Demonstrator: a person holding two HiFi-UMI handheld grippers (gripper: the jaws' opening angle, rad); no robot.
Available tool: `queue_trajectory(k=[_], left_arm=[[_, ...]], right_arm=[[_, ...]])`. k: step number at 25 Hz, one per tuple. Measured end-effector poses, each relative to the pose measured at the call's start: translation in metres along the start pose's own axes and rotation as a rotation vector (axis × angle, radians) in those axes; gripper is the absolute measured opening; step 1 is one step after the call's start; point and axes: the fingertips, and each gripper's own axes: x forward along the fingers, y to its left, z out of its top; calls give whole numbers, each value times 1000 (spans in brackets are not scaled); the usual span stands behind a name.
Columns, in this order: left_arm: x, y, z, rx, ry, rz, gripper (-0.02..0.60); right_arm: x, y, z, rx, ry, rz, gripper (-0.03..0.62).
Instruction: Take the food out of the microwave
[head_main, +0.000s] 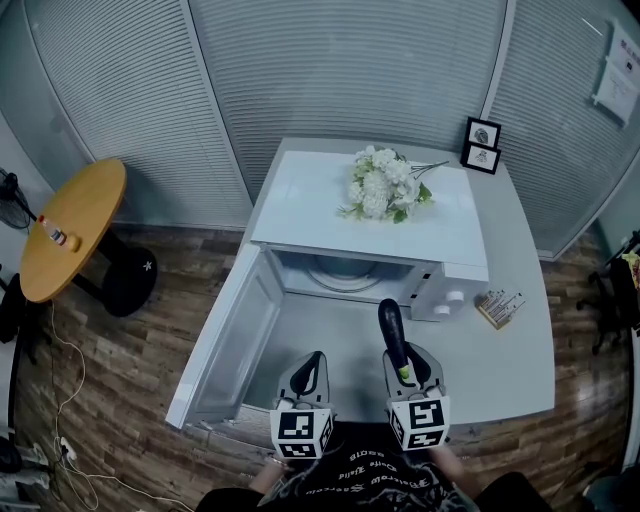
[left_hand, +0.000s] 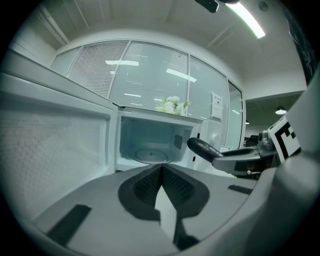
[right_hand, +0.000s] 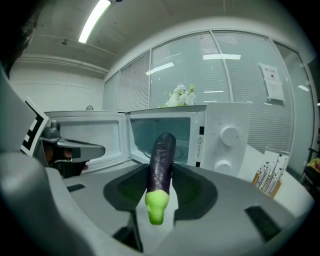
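The right claw is clamped, partly open, on an eggplant, with the green stem end toward the hand. The eggplant is held clear of the microwave, above the front edge of the table. The turntable looks bare and the door is open. Removal looks done, and what is left is setting the eggplant down. The left claw is closed and empty. Both claws tilt slightly downward, side by side.

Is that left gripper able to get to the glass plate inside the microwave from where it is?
Probably yes. The door hangs wide open to the side, the left gripper faces the opening with closed, empty jaws, and nothing stands between it and the glass plate.
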Motion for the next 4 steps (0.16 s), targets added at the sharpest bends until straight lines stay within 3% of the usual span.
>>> queue_trajectory(k=[4], left_arm=[[1,-4,-2,7,6,-12,8]], right_arm=[[1,0,-1,10,3,-1,149]])
